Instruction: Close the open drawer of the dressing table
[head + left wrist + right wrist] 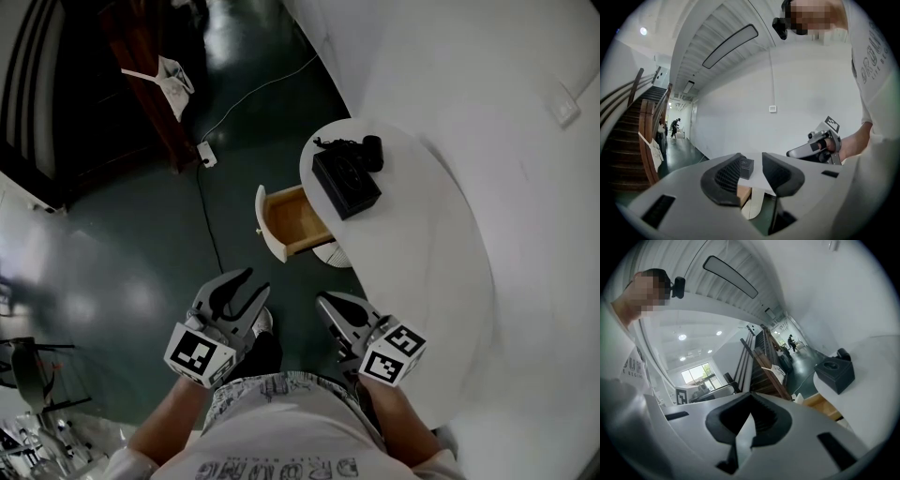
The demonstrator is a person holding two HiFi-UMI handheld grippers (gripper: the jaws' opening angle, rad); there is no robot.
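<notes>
The white dressing table (427,253) stands at the right with its drawer (292,223) pulled out to the left, wooden inside showing and white front (266,225) facing the floor space. Both grippers hang below it, apart from the drawer. My left gripper (251,285) is open and holds nothing; in the left gripper view (753,163) the drawer (743,192) lies ahead between the pads. My right gripper (328,305) is shut on nothing, its pads meeting at the tip (751,398); the drawer (819,404) shows to its right.
A black box (345,180) with a small black item beside it sits on the tabletop. A white cable and plug (206,154) run across the dark floor. A wooden stair post with a white bag (172,77) stands at the far left. A white wall backs the table.
</notes>
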